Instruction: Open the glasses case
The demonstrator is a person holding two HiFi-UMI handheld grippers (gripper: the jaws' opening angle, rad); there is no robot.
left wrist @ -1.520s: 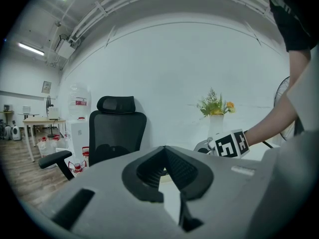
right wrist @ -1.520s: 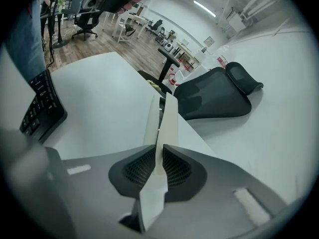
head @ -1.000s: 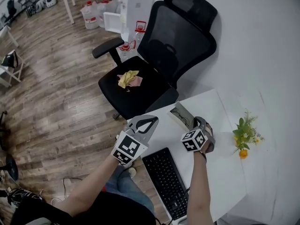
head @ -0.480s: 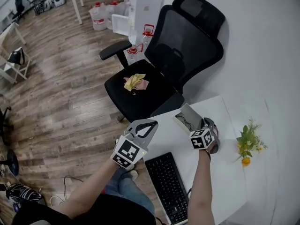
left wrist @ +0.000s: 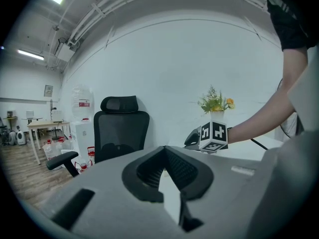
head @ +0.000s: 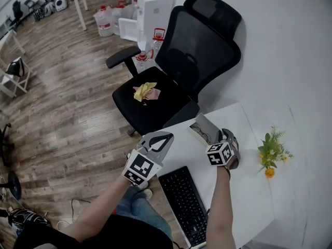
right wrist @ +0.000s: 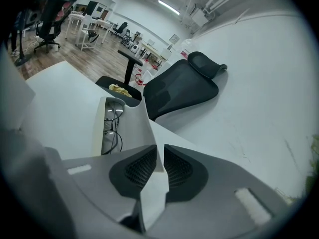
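Note:
The white glasses case [head: 203, 128] lies open near the table's far edge, its lid [right wrist: 133, 129] raised. Dark-rimmed glasses [right wrist: 113, 127] rest inside it. My right gripper [head: 223, 134] is at the case's right side. In the right gripper view its jaws [right wrist: 159, 152] stand a narrow gap apart, with the lid's edge running between them. My left gripper [head: 168, 135] hovers over the table's left corner, away from the case. It is shut and holds nothing. In the left gripper view its tips [left wrist: 164, 150] meet, and the right gripper's marker cube [left wrist: 214, 136] shows beyond them.
A black keyboard [head: 185, 205] lies on the white table [head: 244, 191] near me. A small vase of flowers [head: 270, 153] stands at the right by the white wall. A black office chair [head: 171, 82] with a yellow cloth [head: 144, 91] on its seat stands beyond the table.
The right gripper has rolled a little beside the raised lid and its jaws have parted slightly. The left gripper has stayed where it was.

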